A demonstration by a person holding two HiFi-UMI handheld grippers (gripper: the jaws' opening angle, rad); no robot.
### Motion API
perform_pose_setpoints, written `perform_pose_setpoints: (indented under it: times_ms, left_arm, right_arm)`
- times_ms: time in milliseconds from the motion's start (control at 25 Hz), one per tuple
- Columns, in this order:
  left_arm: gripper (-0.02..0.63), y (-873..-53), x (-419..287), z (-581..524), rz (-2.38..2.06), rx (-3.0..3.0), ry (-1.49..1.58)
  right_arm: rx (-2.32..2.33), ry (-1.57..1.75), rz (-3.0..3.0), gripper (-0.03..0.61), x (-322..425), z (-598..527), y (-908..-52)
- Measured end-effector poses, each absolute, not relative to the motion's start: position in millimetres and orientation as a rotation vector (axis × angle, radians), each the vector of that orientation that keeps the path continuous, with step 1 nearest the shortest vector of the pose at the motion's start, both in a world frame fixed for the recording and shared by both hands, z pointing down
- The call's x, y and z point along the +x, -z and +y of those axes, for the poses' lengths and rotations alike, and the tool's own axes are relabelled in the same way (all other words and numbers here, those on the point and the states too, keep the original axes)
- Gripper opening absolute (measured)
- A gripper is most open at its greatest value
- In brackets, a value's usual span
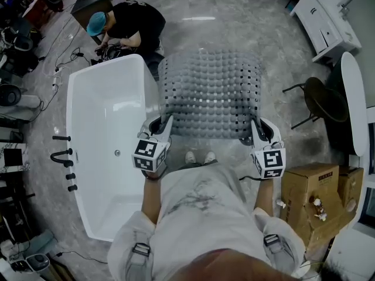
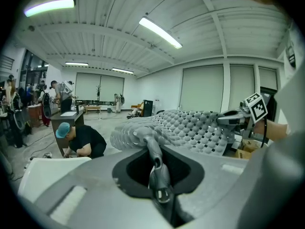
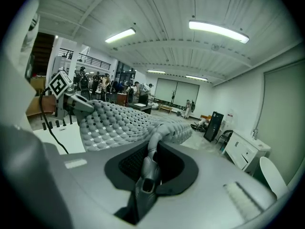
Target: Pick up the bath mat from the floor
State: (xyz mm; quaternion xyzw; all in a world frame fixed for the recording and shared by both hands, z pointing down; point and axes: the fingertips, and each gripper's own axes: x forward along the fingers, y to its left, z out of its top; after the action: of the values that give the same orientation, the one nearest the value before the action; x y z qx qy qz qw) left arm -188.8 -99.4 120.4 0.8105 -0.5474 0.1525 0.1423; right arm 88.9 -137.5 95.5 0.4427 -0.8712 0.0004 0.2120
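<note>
Two clenched tongs hold the studded bath mat [image 1: 211, 92] clear of the floor [image 1: 234, 16]: left tongs [image 1: 164, 126] at its seven-o'clock corner, right tongs [image 1: 256, 131] at five.

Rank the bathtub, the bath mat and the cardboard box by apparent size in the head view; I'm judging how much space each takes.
1. bathtub, largest.
2. bath mat, held up nearer the camera, so it may look bigger than it is.
3. cardboard box, clearly smallest.

Bath mat [image 1: 210, 92] between left claw [image 1: 164, 123] and right claw [image 1: 256, 128]; bathtub [image 1: 79, 89] leftward, cardboard boxes [image 1: 309, 184] rightward.
</note>
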Motion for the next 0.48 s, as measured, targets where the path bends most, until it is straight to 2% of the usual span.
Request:
perform_pose_setpoints:
  times_ms: [480]
  left_arm:
    - [0.043, -47, -197, -99, -1.699, 2.428, -0.351]
  right_arm:
    - [1.254, 0.146, -2.533, 0.044, 74, -144, -33]
